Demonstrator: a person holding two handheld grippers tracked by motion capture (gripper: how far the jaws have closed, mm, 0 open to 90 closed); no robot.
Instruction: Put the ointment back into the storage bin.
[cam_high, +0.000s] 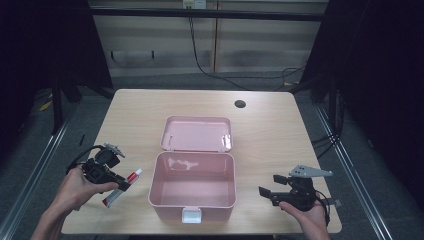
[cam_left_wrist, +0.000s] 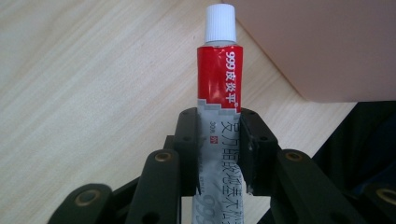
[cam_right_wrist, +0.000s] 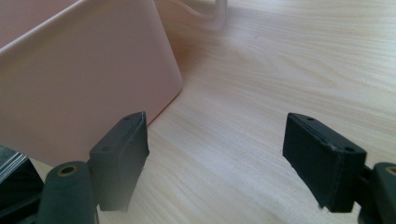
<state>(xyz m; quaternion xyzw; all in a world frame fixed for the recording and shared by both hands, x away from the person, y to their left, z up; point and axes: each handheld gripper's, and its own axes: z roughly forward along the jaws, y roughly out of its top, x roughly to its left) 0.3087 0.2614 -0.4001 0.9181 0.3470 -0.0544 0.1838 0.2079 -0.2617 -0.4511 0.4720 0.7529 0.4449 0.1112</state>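
A red and silver ointment tube (cam_high: 123, 187) (cam_left_wrist: 218, 112) with a white cap lies just left of the open pink box (cam_high: 193, 186). My left gripper (cam_high: 123, 186) (cam_left_wrist: 218, 140) is shut on the tube's silver middle, cap pointing toward the box. The box's lid (cam_high: 197, 133) is folded back and the box looks empty inside. To the right of the box my right gripper (cam_high: 270, 186) (cam_right_wrist: 229, 158) is held open above the table with nothing between its jaws; the box's pink wall (cam_right_wrist: 84, 88) is close on its left side.
The light wooden table (cam_high: 270, 135) has a round cable hole (cam_high: 240, 104) at the back right. A white latch (cam_high: 192, 215) sits on the box's front. Dark floor and cables lie beyond the table's far edge.
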